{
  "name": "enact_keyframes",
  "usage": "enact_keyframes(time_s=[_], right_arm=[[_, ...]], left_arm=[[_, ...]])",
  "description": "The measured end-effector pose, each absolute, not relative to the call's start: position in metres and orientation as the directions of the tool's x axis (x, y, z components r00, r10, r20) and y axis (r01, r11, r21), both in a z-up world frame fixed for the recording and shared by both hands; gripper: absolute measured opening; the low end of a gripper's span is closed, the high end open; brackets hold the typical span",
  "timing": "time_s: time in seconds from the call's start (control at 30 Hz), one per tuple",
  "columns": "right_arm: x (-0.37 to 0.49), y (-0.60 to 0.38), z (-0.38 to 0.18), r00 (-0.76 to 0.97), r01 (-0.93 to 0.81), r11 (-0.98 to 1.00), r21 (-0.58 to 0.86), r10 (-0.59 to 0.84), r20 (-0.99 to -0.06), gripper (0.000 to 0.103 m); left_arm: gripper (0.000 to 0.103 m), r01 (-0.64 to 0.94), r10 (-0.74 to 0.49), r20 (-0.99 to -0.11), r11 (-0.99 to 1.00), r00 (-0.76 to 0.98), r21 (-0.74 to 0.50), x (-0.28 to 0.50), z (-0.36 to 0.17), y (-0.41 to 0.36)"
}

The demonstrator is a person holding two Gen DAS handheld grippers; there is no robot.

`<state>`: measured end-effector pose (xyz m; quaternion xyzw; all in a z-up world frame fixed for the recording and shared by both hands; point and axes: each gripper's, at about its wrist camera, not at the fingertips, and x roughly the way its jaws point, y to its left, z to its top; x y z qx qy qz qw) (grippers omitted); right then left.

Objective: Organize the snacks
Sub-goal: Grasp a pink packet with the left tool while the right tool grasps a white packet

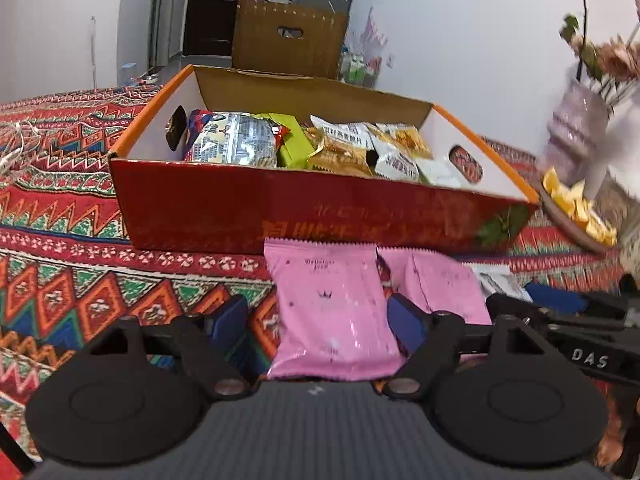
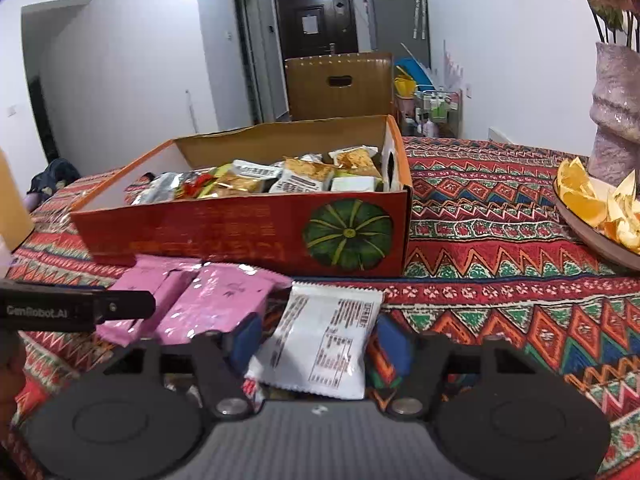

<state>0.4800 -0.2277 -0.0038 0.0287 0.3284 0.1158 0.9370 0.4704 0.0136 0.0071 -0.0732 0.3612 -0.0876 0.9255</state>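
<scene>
A red cardboard box (image 1: 280, 208) (image 2: 224, 232) holding several snack packets stands on the patterned tablecloth. In front of it lie two pink packets and a white one. My left gripper (image 1: 318, 320) is open around the nearer pink packet (image 1: 332, 304); its right pad is at the packet's edge and its left pad stands apart. The second pink packet (image 1: 444, 292) lies just to the right. My right gripper (image 2: 320, 342) straddles the white packet (image 2: 324, 344), which lies flat with the blue pads close to both edges. The pink packets (image 2: 216, 304) lie to its left.
A plate of orange pieces (image 1: 576, 208) (image 2: 592, 200) and a mauve vase of flowers (image 1: 576, 128) (image 2: 616, 120) stand to the right of the box. A brown carton (image 2: 340, 84) stands behind it. The left gripper's body (image 2: 72, 308) reaches in beside the right one.
</scene>
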Motion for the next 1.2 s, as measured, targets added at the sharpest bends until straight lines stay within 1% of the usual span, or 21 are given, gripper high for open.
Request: enact_keyframes(time_s=[0.17,0.27,0.3,0.53,0.7,0.83,1.0,1.2], right_arm=[[0.480,-0.228,-0.009,0.752,-0.215,0.968,0.132,0.250,-0.610,0.055],[0.479,-0.230,-0.009,0.750,-0.222,0.966,0.135,0.258,-0.609,0.053],[0.478,-0.231,-0.009,0.751,-0.223,0.966,0.132,0.257,-0.608,0.052],[0.473,-0.230,-0.008,0.748,-0.238,0.966,0.104,0.251,-0.614,0.048],[0.470,-0.239,-0.008,0.750,-0.224,0.965,0.136,0.260,-0.608,0.039],[0.463,-0.244,-0.003,0.767,-0.195,0.976,0.100,0.216,-0.605,0.037],[0.434,-0.257,0.017,0.816,-0.145,0.988,0.054,0.151,-0.558,0.037],[0.368,-0.263,0.033,0.818,-0.171,0.982,0.084,0.189,-0.543,0.037]], left_arm=[[0.072,0.152,-0.214,-0.630,0.977,0.746,-0.152,0.471,0.003,0.006],[0.063,0.162,-0.210,-0.627,0.978,0.750,-0.133,0.471,0.002,0.002],[0.063,0.162,-0.207,-0.628,0.978,0.751,-0.129,0.471,0.003,0.001],[0.063,0.177,-0.169,-0.620,0.983,0.766,-0.050,0.461,-0.001,-0.012],[0.062,0.168,-0.157,-0.630,0.985,0.760,-0.042,0.457,0.002,-0.012],[0.062,0.159,-0.148,-0.635,0.987,0.758,-0.040,0.443,0.011,-0.010],[0.062,0.140,-0.139,-0.601,0.989,0.787,-0.045,0.397,0.038,-0.003],[0.062,0.082,-0.126,-0.596,0.992,0.793,-0.101,0.328,0.053,0.007]])
